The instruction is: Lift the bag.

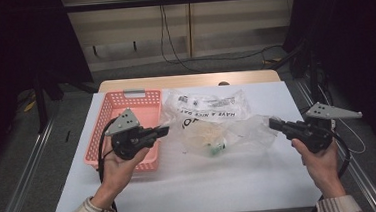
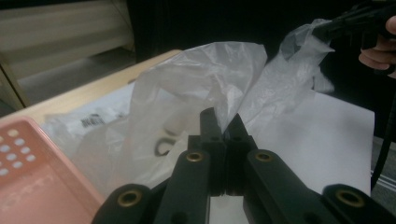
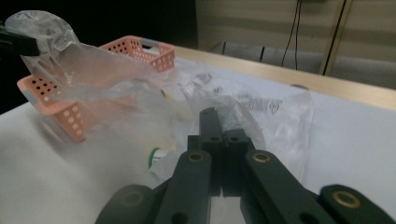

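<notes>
Between my two grippers, left gripper and right gripper each clenched on an edge of one clear plastic bag, stretched above the white table. One pink basket just left; one printed bag lies behind.

The bench was covered by a white sheet, with bare wood along its far edge. A pink perforated basket sat near the left edge. A printed clear bag lay flat toward the far middle.
</notes>
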The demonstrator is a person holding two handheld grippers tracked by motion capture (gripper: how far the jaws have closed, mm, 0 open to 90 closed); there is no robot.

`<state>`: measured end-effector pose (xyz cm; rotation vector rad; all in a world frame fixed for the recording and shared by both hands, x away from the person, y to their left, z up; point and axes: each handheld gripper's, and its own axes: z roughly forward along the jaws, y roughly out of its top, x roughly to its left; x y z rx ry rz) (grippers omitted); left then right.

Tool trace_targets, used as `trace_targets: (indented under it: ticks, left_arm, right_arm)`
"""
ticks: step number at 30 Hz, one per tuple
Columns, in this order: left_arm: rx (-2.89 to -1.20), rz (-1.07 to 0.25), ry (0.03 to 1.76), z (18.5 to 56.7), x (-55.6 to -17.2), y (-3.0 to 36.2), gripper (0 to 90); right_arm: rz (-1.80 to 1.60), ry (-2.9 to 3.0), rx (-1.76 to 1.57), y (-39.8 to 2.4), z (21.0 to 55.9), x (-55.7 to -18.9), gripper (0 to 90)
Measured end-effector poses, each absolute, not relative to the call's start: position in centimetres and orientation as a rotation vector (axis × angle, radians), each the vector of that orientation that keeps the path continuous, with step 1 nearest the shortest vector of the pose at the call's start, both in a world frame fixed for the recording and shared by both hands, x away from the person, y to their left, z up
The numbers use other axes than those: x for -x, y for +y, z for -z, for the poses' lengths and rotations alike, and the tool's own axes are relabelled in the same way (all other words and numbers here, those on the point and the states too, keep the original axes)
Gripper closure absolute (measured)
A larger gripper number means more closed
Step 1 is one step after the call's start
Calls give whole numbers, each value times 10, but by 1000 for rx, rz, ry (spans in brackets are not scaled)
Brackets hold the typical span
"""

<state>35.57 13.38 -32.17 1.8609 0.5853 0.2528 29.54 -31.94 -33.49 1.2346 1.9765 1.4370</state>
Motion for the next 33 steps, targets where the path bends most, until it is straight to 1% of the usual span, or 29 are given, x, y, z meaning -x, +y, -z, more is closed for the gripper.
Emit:
trace_targets:
  ticks: [11,14,22,26,33]
  left_arm:
    - [-1795,-335,614,288,-371,145,900]
    - [-1791,-360,628,276,-379,146,900]
    - [-1731,-421,627,241,-389,147,900]
    - [-1709,-441,618,226,-393,146,900]
    - [-1691,-476,619,205,-400,148,900]
  right_arm:
    - [-1488,1889,-1156,-314,288,-320,900]
    - [-1532,1844,-1137,-316,271,-325,900]
    - [-1525,1808,-1099,-311,238,-339,900]
    - [-1564,1761,-1061,-312,213,-344,900]
    - [-1546,1747,-1047,-306,190,-359,900]
